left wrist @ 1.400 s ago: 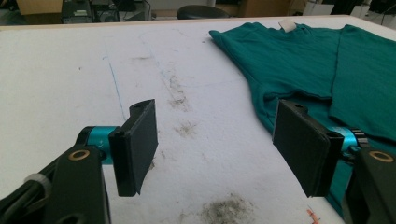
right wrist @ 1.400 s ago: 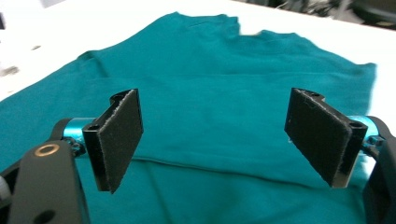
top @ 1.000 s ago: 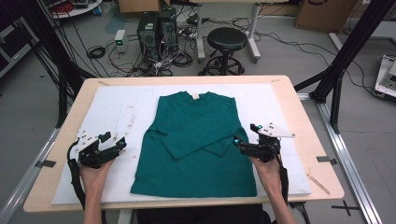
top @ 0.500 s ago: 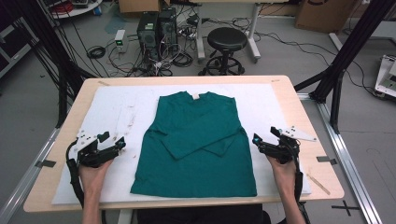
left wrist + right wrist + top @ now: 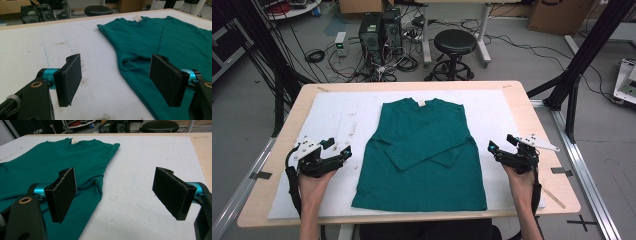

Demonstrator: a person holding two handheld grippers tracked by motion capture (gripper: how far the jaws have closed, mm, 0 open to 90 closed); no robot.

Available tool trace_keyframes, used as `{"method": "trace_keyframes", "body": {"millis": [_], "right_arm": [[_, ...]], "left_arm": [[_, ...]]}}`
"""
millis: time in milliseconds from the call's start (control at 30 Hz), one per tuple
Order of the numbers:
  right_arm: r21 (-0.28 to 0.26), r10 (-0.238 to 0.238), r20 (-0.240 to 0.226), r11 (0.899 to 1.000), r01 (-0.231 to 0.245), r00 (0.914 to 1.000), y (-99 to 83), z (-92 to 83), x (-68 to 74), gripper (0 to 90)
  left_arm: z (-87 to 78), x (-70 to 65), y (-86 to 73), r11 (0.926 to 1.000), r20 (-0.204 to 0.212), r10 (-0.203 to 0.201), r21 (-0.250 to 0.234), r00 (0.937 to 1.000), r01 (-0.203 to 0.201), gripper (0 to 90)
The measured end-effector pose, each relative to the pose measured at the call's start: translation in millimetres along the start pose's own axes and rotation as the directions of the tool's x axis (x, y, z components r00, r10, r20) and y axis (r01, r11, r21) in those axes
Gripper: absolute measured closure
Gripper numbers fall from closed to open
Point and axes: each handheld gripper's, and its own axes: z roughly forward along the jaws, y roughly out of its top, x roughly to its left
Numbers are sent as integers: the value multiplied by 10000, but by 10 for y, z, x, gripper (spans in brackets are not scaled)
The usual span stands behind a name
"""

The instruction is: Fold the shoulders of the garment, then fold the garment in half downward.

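Folding looked partly done: the green shirt lay flat mid-table on the white board, both sleeves crossed over its front. Compared with a second earlier, the right gripper had drawn away from the shirt's hem toward three o'clock, jaws apart and empty. The left gripper sat at nine o'clock, its jaws having just been opening with nothing between them, likely readying the next fold.
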Motion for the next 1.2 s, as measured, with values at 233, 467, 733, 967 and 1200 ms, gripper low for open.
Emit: {"method": "trace_keyframes", "body": {"millis": [233, 467, 733, 967, 1200], "right_arm": [[-18, -42, -113, 10000, 42, 9999, 8, 0, 42, 198], [118, -255, -139, 9996, 256, 9996, 3, 34, 76, 199], [252, -125, -180, 9996, 129, 9998, 6, 31, 64, 199], [404, -253, -228, 9988, 262, 9994, 8, 52, 100, 200], [925, -717, -467, 9928, 758, 9963, 9, 106, 194, 252]], "left_arm": [[-19, -56, 59, 9998, 217, 210, -5, 9995, -210, 264], [-13, -34, 45, 9999, 210, -95, 58, 9997, 94, 264], [0, -53, 73, 9995, 454, -120, 284, 9989, 107, 302], [89, -129, 58, 9865, 558, 22, 1631, 9984, -113, 352], [235, -249, 9, 9578, 706, 3, 2869, 9975, -206, 448]]}}
